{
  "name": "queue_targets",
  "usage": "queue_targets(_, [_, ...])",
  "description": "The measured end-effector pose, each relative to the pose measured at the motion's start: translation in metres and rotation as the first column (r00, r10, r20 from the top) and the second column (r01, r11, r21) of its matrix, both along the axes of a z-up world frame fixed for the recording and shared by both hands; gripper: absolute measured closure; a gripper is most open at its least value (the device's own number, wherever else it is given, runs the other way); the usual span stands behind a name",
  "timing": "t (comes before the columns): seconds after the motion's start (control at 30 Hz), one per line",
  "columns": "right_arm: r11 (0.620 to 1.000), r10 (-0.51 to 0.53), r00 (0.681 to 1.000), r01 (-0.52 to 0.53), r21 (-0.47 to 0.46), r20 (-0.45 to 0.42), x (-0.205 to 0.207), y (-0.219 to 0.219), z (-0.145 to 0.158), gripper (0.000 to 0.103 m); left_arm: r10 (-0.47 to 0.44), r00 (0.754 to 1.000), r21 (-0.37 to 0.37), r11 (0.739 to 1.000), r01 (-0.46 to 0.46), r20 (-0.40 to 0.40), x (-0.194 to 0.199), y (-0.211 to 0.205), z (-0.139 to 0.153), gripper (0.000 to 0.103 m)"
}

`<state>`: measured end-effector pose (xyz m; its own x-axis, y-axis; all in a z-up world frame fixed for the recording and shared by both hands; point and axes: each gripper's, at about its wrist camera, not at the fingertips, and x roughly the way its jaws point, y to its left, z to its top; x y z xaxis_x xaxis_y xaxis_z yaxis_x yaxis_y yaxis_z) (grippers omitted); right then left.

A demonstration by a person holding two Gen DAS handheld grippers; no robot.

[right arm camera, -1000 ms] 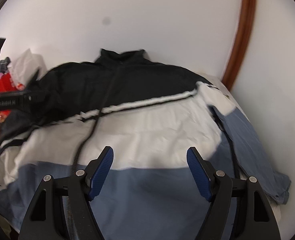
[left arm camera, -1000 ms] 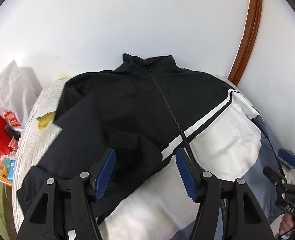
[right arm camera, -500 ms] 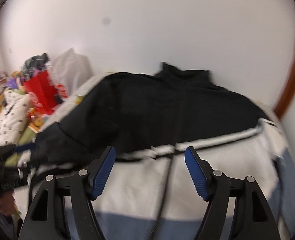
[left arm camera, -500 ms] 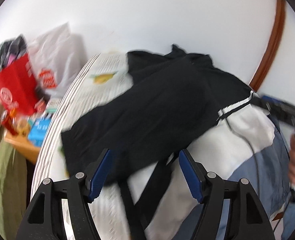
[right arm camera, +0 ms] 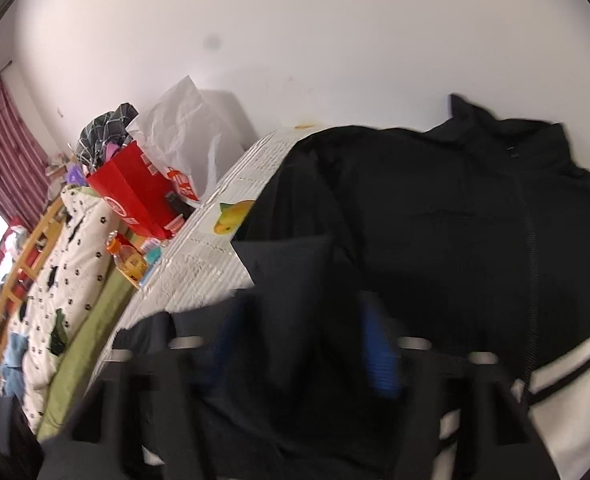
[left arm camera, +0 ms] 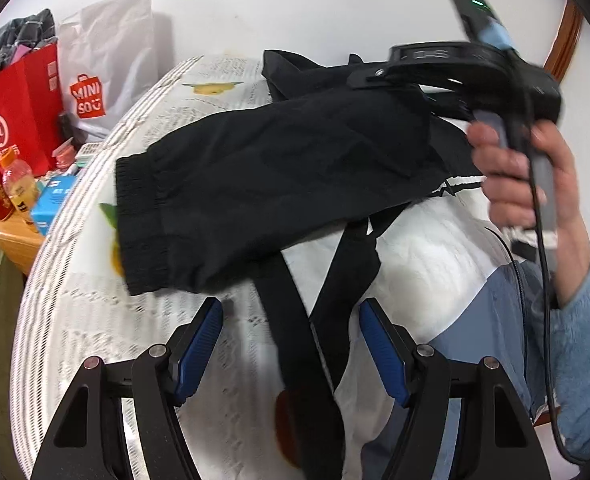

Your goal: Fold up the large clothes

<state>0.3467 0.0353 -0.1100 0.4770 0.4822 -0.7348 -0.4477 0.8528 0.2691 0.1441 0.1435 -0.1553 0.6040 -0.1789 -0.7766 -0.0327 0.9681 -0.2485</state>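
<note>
A black, white and blue zip jacket (right arm camera: 475, 220) lies on a table covered with a patterned white cloth (left arm camera: 95, 320). Its black left sleeve (left arm camera: 255, 184) is folded across the chest, cuff toward the table's left edge. My left gripper (left arm camera: 291, 344) is open and empty, just short of the cuff, over black straps. My right gripper (right arm camera: 303, 344) is blurred; black sleeve fabric lies between its blue pads (right arm camera: 381, 356), which stand apart. In the left wrist view the right tool (left arm camera: 475, 64) hovers over the sleeve's upper end, held by a hand.
A red bag (left arm camera: 15, 112) and a white shopping bag (left arm camera: 107, 60) stand left of the table, with bottles and boxes (left arm camera: 19, 188). A white wall is behind. A spotted quilt (right arm camera: 63, 264) lies on a bed at the far left.
Both grippers swung left toward the sleeve side. The right gripper dropped down onto the folded black sleeve. The left gripper pulled back to the cuff end.
</note>
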Motion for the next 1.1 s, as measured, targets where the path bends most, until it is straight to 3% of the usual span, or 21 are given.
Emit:
queue_targets(0.03, [1.0, 0.007, 1.0, -0.007, -0.001, -0.022, 0.005, 0.002, -0.002, 0.096, 0.0, 1.0, 0.005, 1.0, 0.0, 0.003, 0.001, -0.001, 0.0, 0.034])
queue_targets(0.07, [1.0, 0.017, 0.999, -0.017, 0.016, -0.05, 0.012, 0.003, -0.005, 0.1, 0.0, 1.0, 0.017, 1.0, 0.0, 0.007, 0.002, -0.002, -0.001, 0.034])
queue_targets(0.13, [0.998, 0.009, 0.999, -0.006, 0.06, -0.049, 0.021, -0.006, -0.002, 0.1, 0.001, 1.0, 0.04, 0.999, -0.001, 0.012, 0.004, -0.003, -0.001, 0.034])
queue_targets(0.33, [0.968, -0.194, 0.981, 0.189, 0.163, 0.014, 0.04, -0.077, 0.017, 0.1, 0.007, 1.0, 0.079, 0.997, -0.007, 0.01, 0.007, 0.0, -0.002, 0.034])
queue_targets(0.47, [0.945, -0.316, 0.949, 0.314, 0.094, 0.015, 0.055, -0.118, 0.008, 0.099, 0.008, 1.0, 0.092, 0.996, -0.008, 0.003, 0.011, 0.001, -0.001, 0.034])
queue_targets(0.63, [0.922, -0.385, 0.923, 0.385, -0.042, 0.005, 0.062, -0.141, -0.008, 0.084, 0.021, 1.0, 0.085, 0.996, -0.021, -0.002, 0.017, 0.005, 0.001, 0.034])
queue_targets(0.7, [0.915, -0.397, 0.917, 0.398, -0.065, 0.027, 0.053, -0.145, -0.003, 0.063, 0.033, 0.999, 0.084, 0.996, -0.034, 0.006, 0.016, 0.006, 0.004, 0.034])
queue_targets(0.77, [0.923, -0.367, 0.925, 0.375, -0.085, 0.094, 0.037, -0.135, 0.011, 0.049, 0.043, 0.999, 0.076, 0.996, -0.044, 0.013, 0.015, 0.008, 0.008, 0.034])
queue_targets(0.9, [0.956, -0.213, 0.953, 0.248, -0.153, 0.215, 0.003, -0.096, 0.033, 0.038, 0.062, 0.998, 0.082, 0.995, -0.063, 0.017, 0.02, 0.013, 0.012, 0.033])
queue_targets(1.1, [0.976, 0.076, 0.978, -0.033, -0.217, 0.194, -0.033, -0.016, 0.02, 0.033, 0.078, 0.996, 0.007, 0.997, -0.078, 0.031, 0.021, 0.024, 0.02, 0.033])
